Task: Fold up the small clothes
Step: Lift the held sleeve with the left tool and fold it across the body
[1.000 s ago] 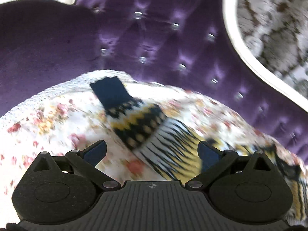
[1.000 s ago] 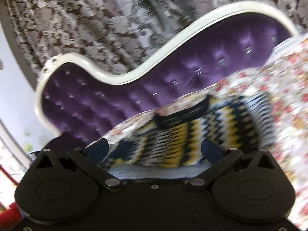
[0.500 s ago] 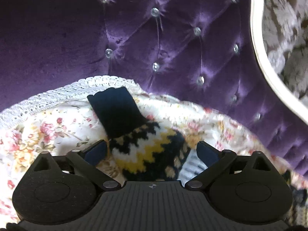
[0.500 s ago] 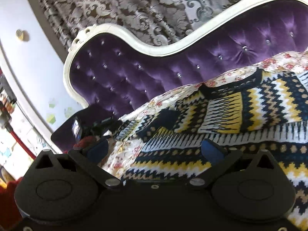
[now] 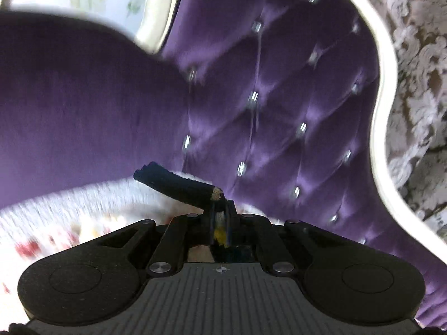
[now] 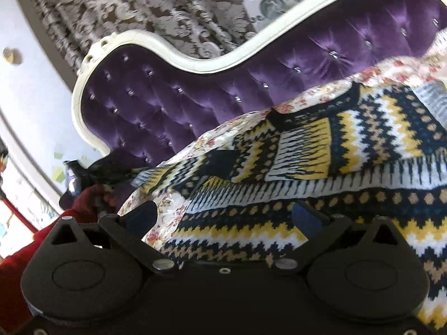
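My left gripper [image 5: 220,217] is clamped on the dark navy cuff [image 5: 178,185] of a zigzag-knit sweater [image 6: 321,173], its two fingers pressed together with a sliver of yellow and blue knit caught between them; the cuff sticks out ahead and to the left of the fingertips, tilted upward, clear of the floral bedspread [image 5: 69,223] that lies blurred below and to the left; beyond the gripper rises the tufted purple headboard [image 5: 279,111] with its crystal buttons and cream frame [image 5: 382,89], patterned damask wallpaper [image 5: 419,69] to the far right.

My right gripper [image 6: 223,217] stands with its fingers wide apart, gripping nothing; the sweater's patterned body, in navy, yellow, white and tan bands, lies spread on the bedspread directly ahead of it and off to its right, the hem edge passing between and under the blue finger pads [image 6: 303,215]; whether the pads touch the knit I cannot tell; a sleeve [image 6: 212,164] lies ahead and slightly left, running toward the bed's edge; a red garment [image 6: 83,203] sits low at the left of the gripper; the headboard curves across the background with the wallpaper above it.
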`<state>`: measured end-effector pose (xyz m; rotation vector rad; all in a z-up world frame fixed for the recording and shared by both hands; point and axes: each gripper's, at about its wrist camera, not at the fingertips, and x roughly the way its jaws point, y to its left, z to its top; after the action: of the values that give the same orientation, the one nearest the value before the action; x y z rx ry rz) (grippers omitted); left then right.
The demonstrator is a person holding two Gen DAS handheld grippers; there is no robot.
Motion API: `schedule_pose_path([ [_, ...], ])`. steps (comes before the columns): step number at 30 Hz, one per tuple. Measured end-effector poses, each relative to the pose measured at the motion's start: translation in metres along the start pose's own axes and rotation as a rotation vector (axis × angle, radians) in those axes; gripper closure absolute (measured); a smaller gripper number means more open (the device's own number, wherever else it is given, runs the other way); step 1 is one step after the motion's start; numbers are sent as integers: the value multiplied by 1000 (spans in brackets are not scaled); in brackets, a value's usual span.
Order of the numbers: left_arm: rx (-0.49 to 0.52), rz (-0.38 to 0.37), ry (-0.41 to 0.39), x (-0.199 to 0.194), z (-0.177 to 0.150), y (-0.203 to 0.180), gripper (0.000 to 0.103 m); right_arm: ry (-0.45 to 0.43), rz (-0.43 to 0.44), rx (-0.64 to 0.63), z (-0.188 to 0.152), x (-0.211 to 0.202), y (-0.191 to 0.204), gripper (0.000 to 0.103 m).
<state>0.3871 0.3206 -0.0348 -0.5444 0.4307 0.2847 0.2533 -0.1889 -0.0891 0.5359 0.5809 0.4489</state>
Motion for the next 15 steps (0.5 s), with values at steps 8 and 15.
schedule_pose_path([
  [8,73,-65,-73,-46,41,-52,96,-9,-37,36,8,-4,-8,0],
  [15,158,-205,-72,-81,39,-138,96,-25,-124,62,20,-10,-22,0],
])
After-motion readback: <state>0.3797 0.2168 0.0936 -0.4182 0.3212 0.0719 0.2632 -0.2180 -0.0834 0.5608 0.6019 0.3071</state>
